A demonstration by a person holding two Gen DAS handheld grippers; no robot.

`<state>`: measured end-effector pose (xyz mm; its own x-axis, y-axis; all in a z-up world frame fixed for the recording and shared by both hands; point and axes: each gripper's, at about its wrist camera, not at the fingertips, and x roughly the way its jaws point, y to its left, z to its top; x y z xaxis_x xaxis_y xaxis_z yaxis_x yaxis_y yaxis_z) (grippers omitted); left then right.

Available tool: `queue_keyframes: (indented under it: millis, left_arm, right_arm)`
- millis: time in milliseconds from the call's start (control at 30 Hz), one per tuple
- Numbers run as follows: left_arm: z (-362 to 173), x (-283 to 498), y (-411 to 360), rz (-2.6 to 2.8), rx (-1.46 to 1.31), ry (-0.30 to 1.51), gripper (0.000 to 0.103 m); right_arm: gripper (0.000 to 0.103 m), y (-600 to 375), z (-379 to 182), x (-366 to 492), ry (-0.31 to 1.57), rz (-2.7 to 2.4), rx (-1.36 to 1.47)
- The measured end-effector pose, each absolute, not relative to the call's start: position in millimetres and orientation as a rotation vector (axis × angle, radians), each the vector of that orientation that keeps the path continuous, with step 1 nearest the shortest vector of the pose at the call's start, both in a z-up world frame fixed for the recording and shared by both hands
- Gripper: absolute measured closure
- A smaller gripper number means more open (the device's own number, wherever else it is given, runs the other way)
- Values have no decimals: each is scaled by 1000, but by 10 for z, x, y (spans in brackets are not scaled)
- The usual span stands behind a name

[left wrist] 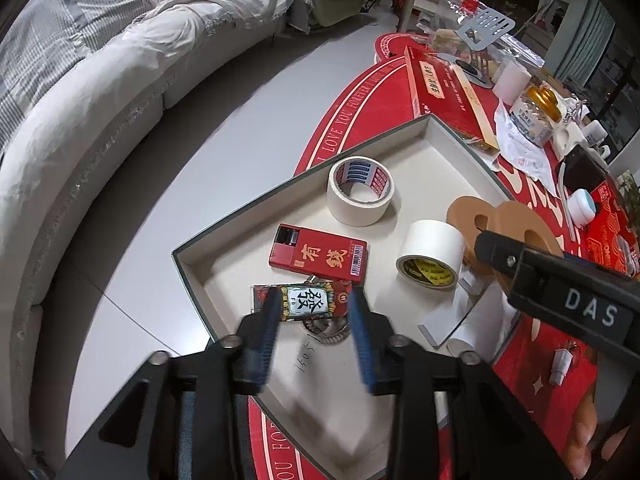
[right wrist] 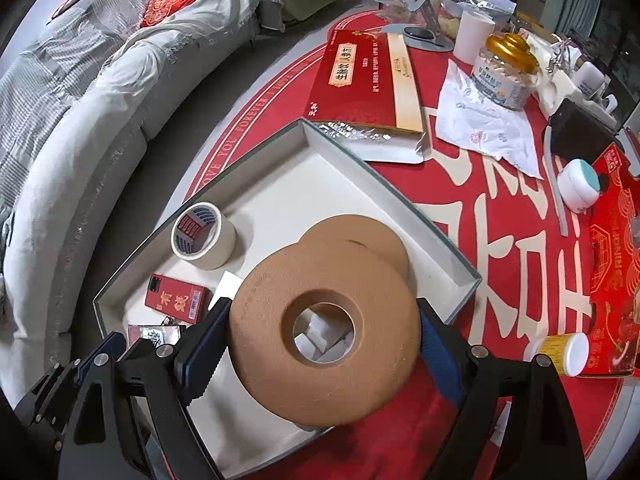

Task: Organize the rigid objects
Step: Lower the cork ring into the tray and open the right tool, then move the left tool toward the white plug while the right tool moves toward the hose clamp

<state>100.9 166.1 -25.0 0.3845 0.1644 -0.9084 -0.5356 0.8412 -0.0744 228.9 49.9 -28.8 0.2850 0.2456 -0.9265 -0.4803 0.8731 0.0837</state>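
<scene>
Clamped on opposite edges of a wide tan ring-shaped roll of paper tape [right wrist: 324,330], right gripper [right wrist: 320,344] jaws standing far apart, pads pressing the roll's rim on both sides, roll held over the near end of the shallow white cardboard tray with grey-green outer walls [right wrist: 460,268]. Probably dense and fairly heavy, stiff across the face, matte and not slippery; rim grip looks sound, though layers could telescope if squeezed off-centre. Just beyond, a second tan roll [right wrist: 372,240] lying flat inside the tray.

Partly parted, left gripper [left wrist: 316,320] jaws with blue pads standing either side of a small glossy card box printed with a black character on white [left wrist: 304,300], resting on the tray floor near its near-left wall; pads seemingly clear of it, nothing held. Light, rigid, slick film wrap; best taken across the short sides.

Farther into the tray: flat red rectangular box with gold characters [left wrist: 318,254], light and stiff; white tape roll with black-and-yellow core [left wrist: 430,254] on its side, liable to roll; farthest, cream masking tape roll with blue-and-red core [left wrist: 360,190], graspable across its outer wall.
</scene>
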Motion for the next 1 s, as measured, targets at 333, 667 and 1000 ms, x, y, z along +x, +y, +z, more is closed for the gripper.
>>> queue_keyframes:
  millis: [333,667,1000]
  left_arm:
    - [-259,970,1737,516,-404,1100,0]
    - [-150,894,1746,493,-429,1078,0]
    - [-27,747,1626,499,-404,1062,0]
  right_arm:
    - [0,453,-235,2236,1179,511,-214]
    - [0,362,-98,2152,1177,568,-136]
    - [0,114,-55,1931,1251,595,-83]
